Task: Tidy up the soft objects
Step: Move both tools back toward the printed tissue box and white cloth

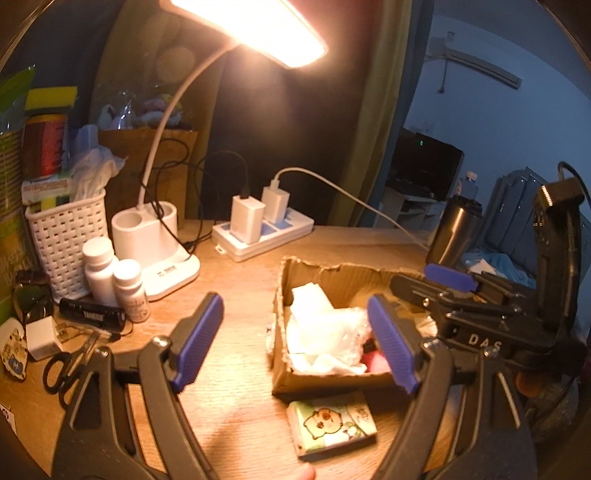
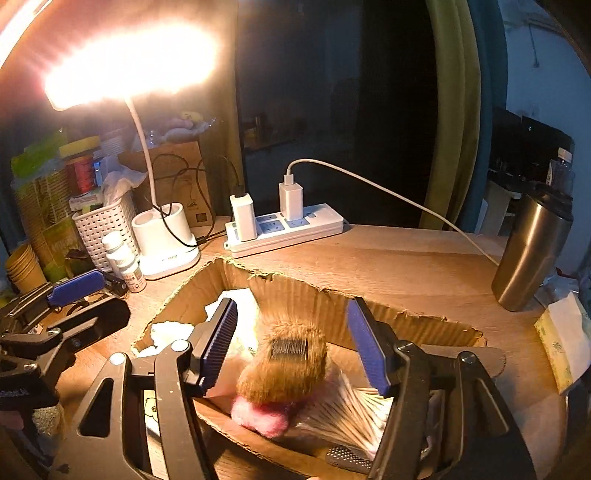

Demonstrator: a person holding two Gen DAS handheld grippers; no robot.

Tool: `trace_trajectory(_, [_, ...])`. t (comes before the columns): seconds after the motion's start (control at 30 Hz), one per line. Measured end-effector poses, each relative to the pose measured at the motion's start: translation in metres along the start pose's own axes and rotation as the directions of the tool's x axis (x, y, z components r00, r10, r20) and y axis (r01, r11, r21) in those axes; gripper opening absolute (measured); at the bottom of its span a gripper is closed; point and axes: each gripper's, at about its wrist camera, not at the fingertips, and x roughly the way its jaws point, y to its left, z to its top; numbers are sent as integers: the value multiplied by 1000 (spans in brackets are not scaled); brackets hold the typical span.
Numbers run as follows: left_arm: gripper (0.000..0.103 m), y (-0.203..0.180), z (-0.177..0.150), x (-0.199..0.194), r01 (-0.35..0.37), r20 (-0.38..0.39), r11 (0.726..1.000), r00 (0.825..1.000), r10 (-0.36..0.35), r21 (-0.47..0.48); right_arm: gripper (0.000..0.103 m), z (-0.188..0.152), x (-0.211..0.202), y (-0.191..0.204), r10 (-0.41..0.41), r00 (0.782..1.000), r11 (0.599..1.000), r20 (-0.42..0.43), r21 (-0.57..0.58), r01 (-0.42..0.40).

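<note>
Right now the right gripper [image 2: 291, 345] hangs over a torn cardboard box [image 2: 295, 295] on the wooden desk [image 2: 406, 258]. Its blue-padded jaws stand apart, and a brown furry hair clip [image 2: 284, 365] lies between them, blurred, touching neither pad. The clip sits on a pink fluffy item [image 2: 260, 417] at the near edge of the box, beside a clear pack of cotton swabs [image 2: 343, 413]. White tissue and plastic wrap [image 2: 166, 332] fill the left part of the box.

From the left wrist view, the left gripper [image 1: 295, 345] is also spread wide with nothing between its pads, held above the desk just left of the same box. A small tissue packet with a cartoon print [image 1: 332, 424] lies on the desk in front of the box, close to its near wall.

Behind stand a lit desk lamp [image 1: 243, 26], a white power strip [image 1: 266, 232] with two chargers, a white woven basket [image 1: 66, 236], two white bottles [image 1: 110, 277] and a steel tumbler [image 2: 532, 251] to the right. Black scissors [image 1: 62, 369] lie at the left edge.
</note>
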Motion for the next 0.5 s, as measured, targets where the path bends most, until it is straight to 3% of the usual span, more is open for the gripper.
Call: trace_trajectory(0.5, [82, -13, -4, -20, -23, 28, 999, 999, 22, 38, 65, -12, -40, 0, -9, 999, 1000, 37, -4, 10])
